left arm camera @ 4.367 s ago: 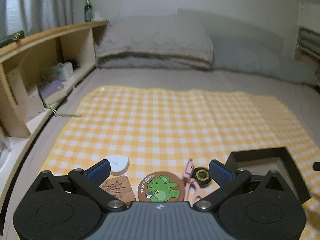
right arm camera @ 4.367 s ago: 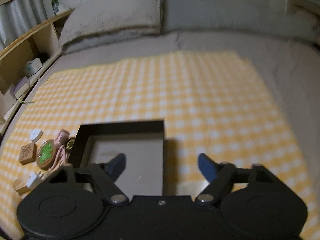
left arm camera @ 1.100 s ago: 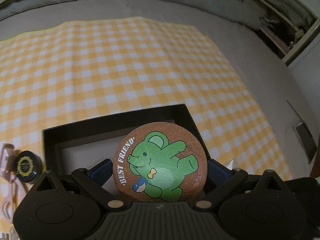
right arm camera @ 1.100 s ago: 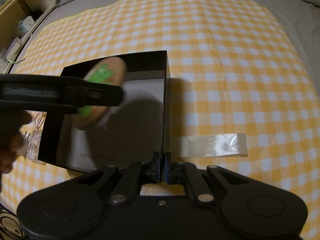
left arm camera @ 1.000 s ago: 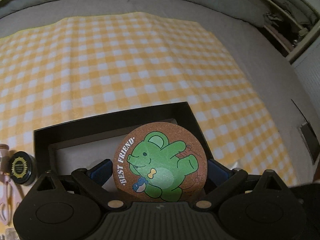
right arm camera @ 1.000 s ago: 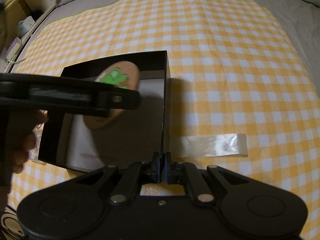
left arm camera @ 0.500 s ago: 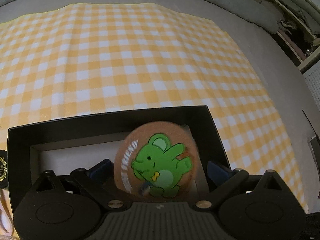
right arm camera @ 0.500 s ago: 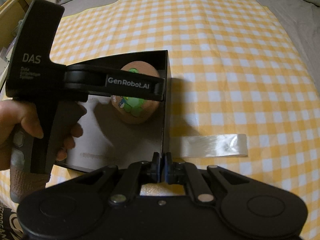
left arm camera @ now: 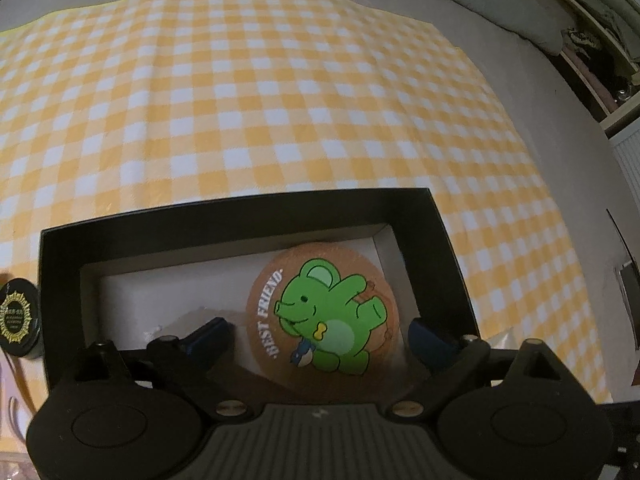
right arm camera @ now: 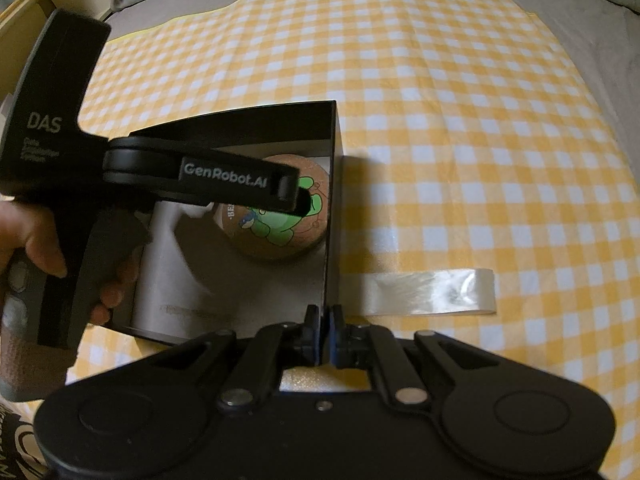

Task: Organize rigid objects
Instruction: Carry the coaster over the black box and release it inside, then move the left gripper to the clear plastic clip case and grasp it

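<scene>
Cork coaster (left arm camera: 324, 312) with the green bear now lies flat in the black box (left arm camera: 240, 216), toward its 2 o'clock corner. My left gripper (left arm camera: 320, 330) hangs over it, spread wide, jaws having just narrowed slightly, pads clear of the coaster. My right gripper (right arm camera: 324, 330) is pinched on the box's right wall, steadying it. One item boxed, I judge; the black round tin (left arm camera: 18, 318) waits outside at 9 o'clock. Only the right wrist view shows the clear plastic sleeve (right arm camera: 432, 292) at 3 o'clock and the hand (right arm camera: 36, 240); only the left shows the tin
</scene>
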{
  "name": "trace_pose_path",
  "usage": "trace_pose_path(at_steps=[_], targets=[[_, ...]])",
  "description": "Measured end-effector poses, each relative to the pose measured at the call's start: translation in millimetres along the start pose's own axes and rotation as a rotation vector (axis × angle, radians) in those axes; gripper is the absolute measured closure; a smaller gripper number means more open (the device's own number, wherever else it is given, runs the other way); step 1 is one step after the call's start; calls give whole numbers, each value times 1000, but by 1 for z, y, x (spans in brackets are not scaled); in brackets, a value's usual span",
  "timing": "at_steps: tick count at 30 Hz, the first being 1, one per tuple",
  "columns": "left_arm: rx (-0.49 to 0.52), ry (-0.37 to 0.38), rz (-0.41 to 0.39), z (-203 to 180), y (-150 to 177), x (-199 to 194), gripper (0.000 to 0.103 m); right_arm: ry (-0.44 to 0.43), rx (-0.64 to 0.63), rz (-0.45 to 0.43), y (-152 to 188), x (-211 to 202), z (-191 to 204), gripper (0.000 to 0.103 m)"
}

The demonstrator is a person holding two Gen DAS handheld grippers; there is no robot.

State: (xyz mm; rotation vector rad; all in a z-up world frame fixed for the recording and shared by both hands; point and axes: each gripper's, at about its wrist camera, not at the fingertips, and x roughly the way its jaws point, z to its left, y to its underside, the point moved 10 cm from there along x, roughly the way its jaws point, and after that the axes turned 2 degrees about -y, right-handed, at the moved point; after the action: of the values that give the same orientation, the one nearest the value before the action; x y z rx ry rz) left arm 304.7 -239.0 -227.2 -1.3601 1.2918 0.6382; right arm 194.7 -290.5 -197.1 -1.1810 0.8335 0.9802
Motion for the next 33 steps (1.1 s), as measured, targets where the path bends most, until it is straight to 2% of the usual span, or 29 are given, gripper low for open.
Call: trace_pose_path(at_steps=[5, 11, 17, 24, 29, 33], targets=[[26, -5, -28, 2, 1, -19, 8, 0, -2, 0, -2, 0, 0, 97], [93, -15, -127, -4, 1, -63, 6, 5, -2, 2, -5, 2, 0, 98], [110, -31, -222, -1, 3, -105, 1, 24, -15, -2, -6, 7, 3, 98], [96, -114, -308, 32, 10, -144, 0, 44, -32, -2, -10, 15, 5, 98], [47, -168, -324, 63, 21, -159, 0, 50, -34, -1, -18, 22, 4, 98], [-17, -197, -305, 93, 37, -167, 0, 64, -33, -6, -29, 26, 3, 98]])
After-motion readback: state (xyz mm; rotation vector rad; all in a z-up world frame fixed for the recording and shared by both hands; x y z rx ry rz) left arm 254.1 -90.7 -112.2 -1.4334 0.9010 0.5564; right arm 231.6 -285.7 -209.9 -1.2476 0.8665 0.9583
